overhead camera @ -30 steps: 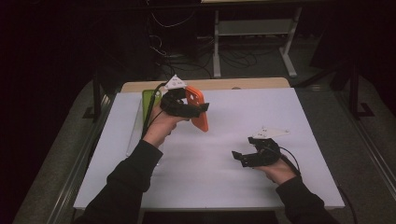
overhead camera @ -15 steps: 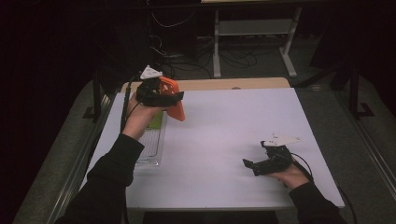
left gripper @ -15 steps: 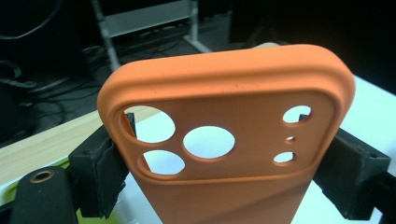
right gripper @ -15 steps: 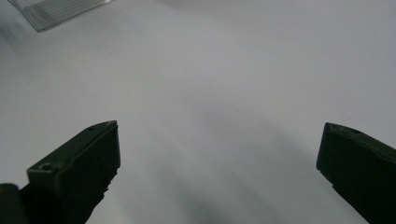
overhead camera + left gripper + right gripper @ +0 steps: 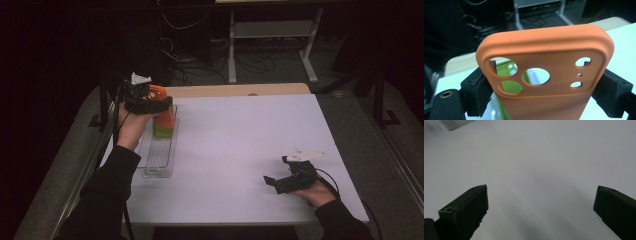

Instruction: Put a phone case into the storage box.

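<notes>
Left gripper view: the left claw (image 5: 541, 100) is clamped on an orange phone case (image 5: 546, 75), its two black pads pressing the case's opposite long edges. The case stands upright between the jaws, camera cut-outs toward the top; through the cut-outs a green object (image 5: 510, 86) is seen behind it.

High view: the same left claw (image 5: 159, 106) is held above the far left part of the white tabletop (image 5: 240, 150), over the far end of a clear plastic tray (image 5: 159, 160) that lies along the tabletop's left edge. The orange case hangs from the claw just above a green block (image 5: 162, 131) standing in the tray; whether case and block touch cannot be told.

Right gripper view: the right claw (image 5: 541, 215) is released, its jaws having just been opening, now wide apart with bare white tabletop between them and a corner of the tray at far left.

High view: this right claw (image 5: 274, 182) rests low at the near right of the tabletop, well apart from the tray, pointing left.
</notes>
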`<action>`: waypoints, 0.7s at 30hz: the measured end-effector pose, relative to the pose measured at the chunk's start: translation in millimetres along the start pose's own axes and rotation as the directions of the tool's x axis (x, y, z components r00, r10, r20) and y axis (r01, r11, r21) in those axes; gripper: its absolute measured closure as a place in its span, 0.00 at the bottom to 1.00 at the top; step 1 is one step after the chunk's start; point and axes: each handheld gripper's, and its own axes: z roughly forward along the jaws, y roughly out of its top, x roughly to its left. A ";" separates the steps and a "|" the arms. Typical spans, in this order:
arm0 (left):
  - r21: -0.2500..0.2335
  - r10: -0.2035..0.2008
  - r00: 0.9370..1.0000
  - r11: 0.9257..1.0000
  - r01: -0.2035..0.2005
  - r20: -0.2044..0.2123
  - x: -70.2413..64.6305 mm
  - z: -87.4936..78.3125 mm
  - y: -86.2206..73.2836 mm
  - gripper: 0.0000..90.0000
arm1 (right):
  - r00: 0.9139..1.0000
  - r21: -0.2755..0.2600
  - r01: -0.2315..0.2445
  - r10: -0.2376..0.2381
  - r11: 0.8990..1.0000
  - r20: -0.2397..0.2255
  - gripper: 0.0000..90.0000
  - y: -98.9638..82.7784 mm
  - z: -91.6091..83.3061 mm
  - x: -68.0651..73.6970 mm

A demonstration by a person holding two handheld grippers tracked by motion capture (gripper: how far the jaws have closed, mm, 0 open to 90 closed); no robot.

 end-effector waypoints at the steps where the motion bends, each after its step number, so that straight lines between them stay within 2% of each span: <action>1: 0.013 -0.011 1.000 1.000 0.011 -0.015 1.7 1.3 -1.6 0.15 | 1.000 0.001 0.000 0.000 1.000 -0.002 0.00 0.0 0.3 0.4; 3: 0.025 -0.033 0.999 0.999 0.034 -0.040 3.9 5.3 -5.4 0.15 | 1.000 0.006 0.000 0.000 1.000 -0.003 0.00 -0.2 1.1 1.0; 6: 0.058 -0.032 0.997 0.998 0.036 -0.065 6.0 9.6 -10.6 0.15 | 1.000 0.008 0.000 0.000 1.000 -0.003 0.00 -0.2 1.5 1.4; 11: 0.075 -0.052 0.996 0.995 0.058 -0.079 5.9 17.3 -19.7 0.15 | 1.000 0.007 0.000 0.000 1.000 -0.004 0.00 0.1 2.0 1.2; 13: 0.094 -0.042 0.995 0.994 0.050 -0.086 5.5 20.2 -23.9 0.15 | 1.000 0.001 0.007 -0.007 1.000 -0.006 0.00 0.2 2.0 0.8; 14: 0.091 -0.054 0.994 0.994 0.062 -0.090 4.1 22.2 -25.9 0.15 | 1.000 0.001 0.008 -0.008 1.000 -0.006 0.00 0.3 1.9 0.8; 21: 0.120 -0.047 0.994 0.991 0.059 -0.103 1.8 31.1 -37.5 0.15 | 1.000 0.000 0.005 -0.005 1.000 -0.008 0.00 0.6 1.8 1.1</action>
